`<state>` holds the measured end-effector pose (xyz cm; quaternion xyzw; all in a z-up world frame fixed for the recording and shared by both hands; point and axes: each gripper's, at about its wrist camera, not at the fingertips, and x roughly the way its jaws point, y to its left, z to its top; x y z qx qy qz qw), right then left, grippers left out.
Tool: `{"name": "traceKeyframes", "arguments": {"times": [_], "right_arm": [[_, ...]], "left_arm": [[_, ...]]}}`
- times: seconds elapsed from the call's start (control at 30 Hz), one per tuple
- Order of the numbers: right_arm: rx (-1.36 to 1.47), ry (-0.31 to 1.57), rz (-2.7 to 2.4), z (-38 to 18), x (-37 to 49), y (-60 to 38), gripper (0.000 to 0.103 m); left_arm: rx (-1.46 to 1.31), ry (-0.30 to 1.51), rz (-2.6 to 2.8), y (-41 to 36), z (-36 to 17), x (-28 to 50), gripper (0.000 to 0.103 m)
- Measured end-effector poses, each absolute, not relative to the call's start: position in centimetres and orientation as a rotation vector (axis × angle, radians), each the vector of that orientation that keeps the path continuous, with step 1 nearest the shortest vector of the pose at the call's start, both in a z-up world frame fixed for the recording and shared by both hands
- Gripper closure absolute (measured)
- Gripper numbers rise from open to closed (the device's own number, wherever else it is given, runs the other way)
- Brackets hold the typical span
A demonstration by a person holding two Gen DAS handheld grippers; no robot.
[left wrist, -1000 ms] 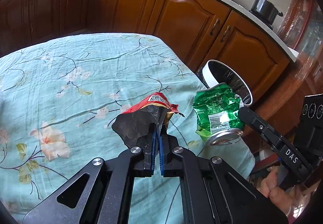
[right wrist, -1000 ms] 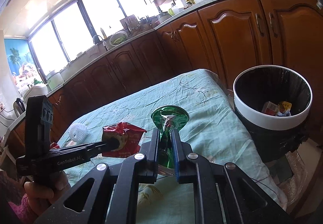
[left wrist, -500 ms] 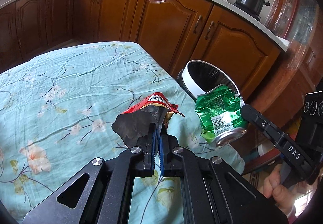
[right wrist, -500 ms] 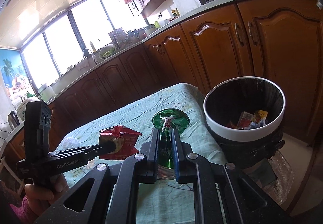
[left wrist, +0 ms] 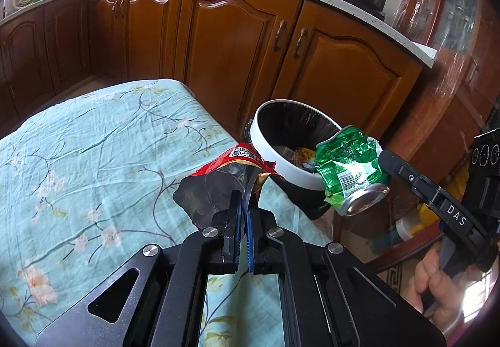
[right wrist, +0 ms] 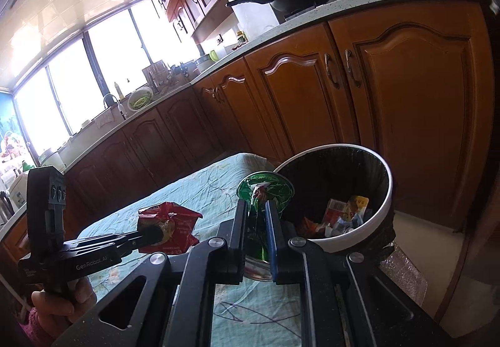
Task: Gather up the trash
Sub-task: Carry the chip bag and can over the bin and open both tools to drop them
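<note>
Beyond both sets of fingers, past the worktop's edge: the bin waits for two pieces of trash.

Largest first, the floral-clothed worktop (left wrist: 93, 165) lies under and behind the fingers, and the white-rimmed trash bin (left wrist: 275, 159) stands on the floor just off its corner, ahead of both. The right gripper (right wrist: 257, 212) is clamped tight on a crushed green can (left wrist: 350, 165), whose long axis runs along the fingers, its round end facing forward; from the right wrist view the bin mouth (right wrist: 387, 190) opens just ahead and to the right of it. The left gripper (left wrist: 242, 206) pinches a torn red snack wrapper (left wrist: 225, 178) with its fingers nearly touching, the bin ahead and to their right. Judging by this, the right hand is nearer the opening and needs only a short forward carry before release.
</note>
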<state>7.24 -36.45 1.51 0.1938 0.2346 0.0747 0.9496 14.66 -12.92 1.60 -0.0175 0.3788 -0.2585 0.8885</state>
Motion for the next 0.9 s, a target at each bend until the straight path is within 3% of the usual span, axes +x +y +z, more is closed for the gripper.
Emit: {"name": "traceKeyframes", "arguments": {"times": [0.9], "right_arm": [[0.397, 0.560, 0.036, -0.2, 14.3, -42.7, 0.093]], "left_arm": [[0.060, 0.800, -0.667, -25.3, 3.3, 22.1, 0.101]]}}
